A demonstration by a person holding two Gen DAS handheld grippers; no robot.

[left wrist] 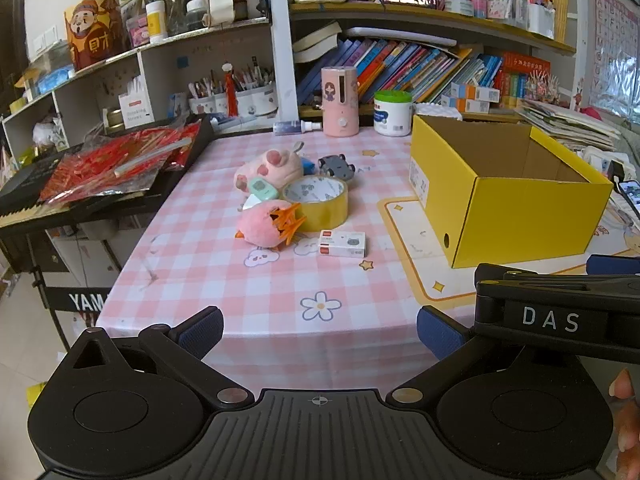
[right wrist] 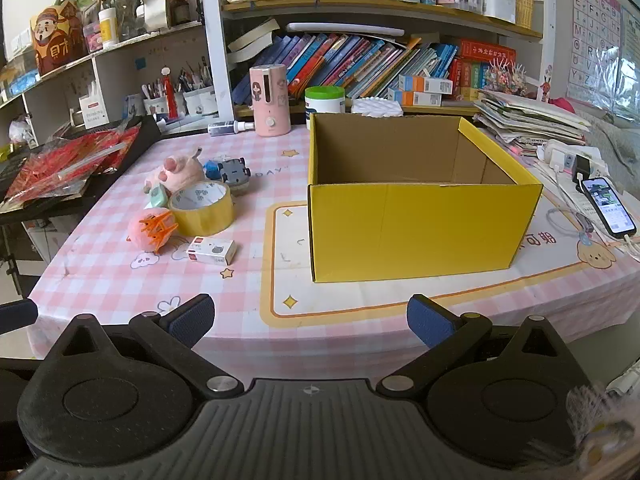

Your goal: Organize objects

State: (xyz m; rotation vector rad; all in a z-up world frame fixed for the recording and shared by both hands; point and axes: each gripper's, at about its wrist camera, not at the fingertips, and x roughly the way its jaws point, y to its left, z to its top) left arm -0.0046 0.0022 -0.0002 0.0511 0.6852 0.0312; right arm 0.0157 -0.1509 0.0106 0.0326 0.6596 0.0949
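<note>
An open yellow cardboard box (left wrist: pixel 520 216) (right wrist: pixel 420 232) stands empty on the pink checked tablecloth (left wrist: pixel 224 288) (right wrist: pixel 120 276). To its left lies a cluster: a yellow tape roll (left wrist: pixel 316 202) (right wrist: pixel 202 208), a pink plush with an orange claw clip (left wrist: pixel 266 224) (right wrist: pixel 150 228), a pink paw plush (left wrist: pixel 272 168) (right wrist: pixel 178 172), a mint case (left wrist: pixel 262 189), a grey toy car (left wrist: pixel 337 166) (right wrist: pixel 235 172) and a small white carton (left wrist: pixel 342 243) (right wrist: pixel 211 251). My left gripper (left wrist: pixel 320 330) and right gripper (right wrist: pixel 310 320) are open and empty at the table's near edge.
A pink humidifier (left wrist: pixel 339 102) (right wrist: pixel 269 100), a green-lidded tub (left wrist: pixel 393 113) and bookshelves line the back. A keyboard with red packets (left wrist: pixel 112 164) stands at the left. A charging phone (right wrist: pixel 608 206) and paper stacks (right wrist: pixel 532 120) lie right of the box.
</note>
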